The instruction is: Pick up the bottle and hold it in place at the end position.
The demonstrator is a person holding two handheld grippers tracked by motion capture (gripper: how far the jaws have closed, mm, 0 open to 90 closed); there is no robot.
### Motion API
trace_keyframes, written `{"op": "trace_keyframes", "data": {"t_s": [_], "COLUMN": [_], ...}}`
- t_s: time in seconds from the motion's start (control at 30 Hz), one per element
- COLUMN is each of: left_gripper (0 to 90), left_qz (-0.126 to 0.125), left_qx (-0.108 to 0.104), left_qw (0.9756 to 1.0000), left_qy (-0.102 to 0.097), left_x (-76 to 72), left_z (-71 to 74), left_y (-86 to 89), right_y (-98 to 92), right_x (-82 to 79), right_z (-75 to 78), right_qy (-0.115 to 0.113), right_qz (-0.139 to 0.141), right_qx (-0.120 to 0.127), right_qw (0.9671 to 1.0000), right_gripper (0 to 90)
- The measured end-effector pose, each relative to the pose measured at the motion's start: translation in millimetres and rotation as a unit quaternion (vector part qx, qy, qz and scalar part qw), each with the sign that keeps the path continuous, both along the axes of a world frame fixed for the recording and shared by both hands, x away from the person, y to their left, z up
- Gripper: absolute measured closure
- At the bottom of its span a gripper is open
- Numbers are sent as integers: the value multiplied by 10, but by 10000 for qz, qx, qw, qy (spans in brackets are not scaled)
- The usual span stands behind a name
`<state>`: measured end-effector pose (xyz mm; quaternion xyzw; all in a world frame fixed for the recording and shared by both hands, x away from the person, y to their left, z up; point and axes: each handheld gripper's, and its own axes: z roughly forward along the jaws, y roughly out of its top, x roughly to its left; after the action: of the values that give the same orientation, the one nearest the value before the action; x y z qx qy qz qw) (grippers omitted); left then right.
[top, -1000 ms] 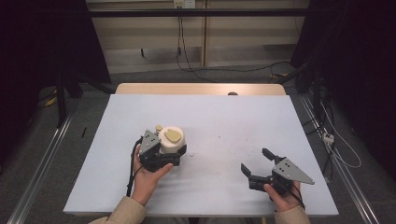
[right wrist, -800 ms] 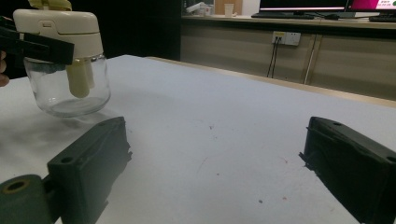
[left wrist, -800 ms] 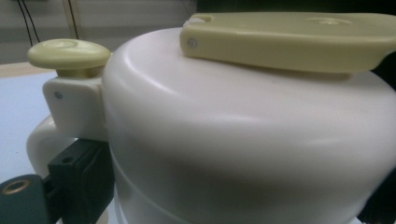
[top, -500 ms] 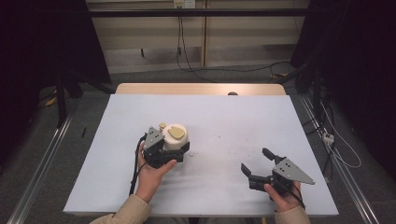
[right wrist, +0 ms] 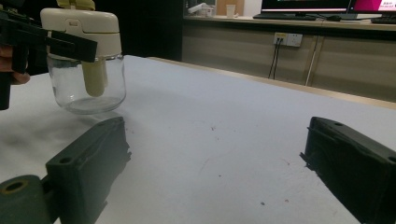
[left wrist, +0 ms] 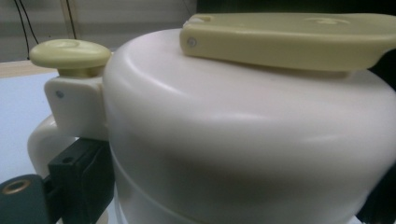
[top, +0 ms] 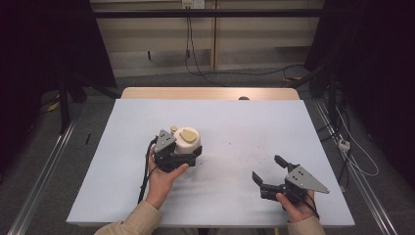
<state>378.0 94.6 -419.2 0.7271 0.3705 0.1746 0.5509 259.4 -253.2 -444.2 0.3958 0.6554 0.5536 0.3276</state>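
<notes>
my left hand-held gripper (top: 188, 152) was clamped on the white lid (top: 187, 140) of the jar (right wrist: 88, 70), one jaw on each side of it just under the yellow-green lever (left wrist: 289, 39) on top. from the left gripper view the lid sat hard up against the camera, with a small yellow-green knob (left wrist: 70, 52) off to one side above a white bracket. seen from my right hand-held gripper (top: 268, 172), the glass body of the jar hung below the lid with a pale plunger (right wrist: 95, 77) inside, its base on or barely above the bench (top: 230, 122); i could not tell which.

compared with a second before, the jar and my left hand had moved a little toward the middle of the bench and closer to my right side, and the left hand-held gripper had turned slightly with it. the grip itself had not changed. i took that to mean the jar was being carried or slid across, not yet set down for good.

my right hand-held gripper had stayed put near the front edge of the bench, jaws spread wide with nothing between them, well apart from the jar, which lay ahead of it and off to its left. i judged it was waiting to take hold of the glass or work the lid.
</notes>
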Motion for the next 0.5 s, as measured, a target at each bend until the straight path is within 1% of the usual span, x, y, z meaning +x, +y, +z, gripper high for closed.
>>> {"op": "trace_keyframes", "data": {"t_s": [0.13, 0.23, 0.3, 0.4, 0.5], "left_gripper": [63, 62, 63, 63, 63], "left_qz": [30, 5, 16, 21, 26], "left_qx": [81, 25, 59, 11, 15], "left_qw": [9999, 10000, 10000, 10000, 10000], "left_qy": [-74, -50, -64, -40, -28], "left_x": [24, 58, 64, 90, 105], "left_z": [11, 16, 18, 13, 9], "left_y": [-34, -50, -54, -61, -71], "right_y": [3, 9, 7, 1, 1], "right_x": [1, 3, 1, 1, 4], "right_z": [2, 0, 0, -1, -1], "right_qy": [-7, 0, -8, -4, 5], "right_qz": [7, 18, 11, 4, -1], "right_qx": [-7, -19, -12, 6, 8], "right_qw": [10000, 10000, 10000, 10000, 10000], "right_gripper": [58, 58, 58, 58, 58]}}
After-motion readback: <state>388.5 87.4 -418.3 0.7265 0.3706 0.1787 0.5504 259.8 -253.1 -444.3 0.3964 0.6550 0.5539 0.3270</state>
